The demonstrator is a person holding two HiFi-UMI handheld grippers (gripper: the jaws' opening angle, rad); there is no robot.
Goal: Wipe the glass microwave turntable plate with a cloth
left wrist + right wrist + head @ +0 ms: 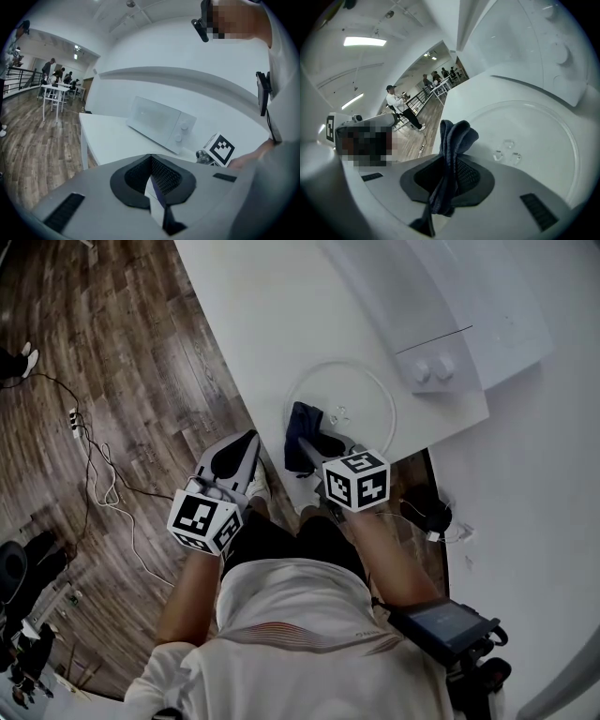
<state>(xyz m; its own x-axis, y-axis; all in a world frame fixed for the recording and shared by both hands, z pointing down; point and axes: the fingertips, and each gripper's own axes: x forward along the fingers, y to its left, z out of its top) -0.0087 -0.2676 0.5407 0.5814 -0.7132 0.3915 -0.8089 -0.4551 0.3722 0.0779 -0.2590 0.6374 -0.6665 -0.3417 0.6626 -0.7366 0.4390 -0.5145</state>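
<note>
Inspecting: my right gripper [452,164] is clamped on the limp dark cloth [454,140], at the left rim of the glass turntable plate [375,395]. The plate lies flat on the table [253,315]. My left gripper [246,448] is closed on nothing, left of the table. I judge the plate stiff, slick and breakable, so any steadying should be done at its rim.

Holds the left tool [246,444] with jaws pressed together, just left of and behind the right tool [323,446]. Clamps a cloth [302,432] between the right tool's jaws. Reaches both forearms [389,554] forward.
</note>
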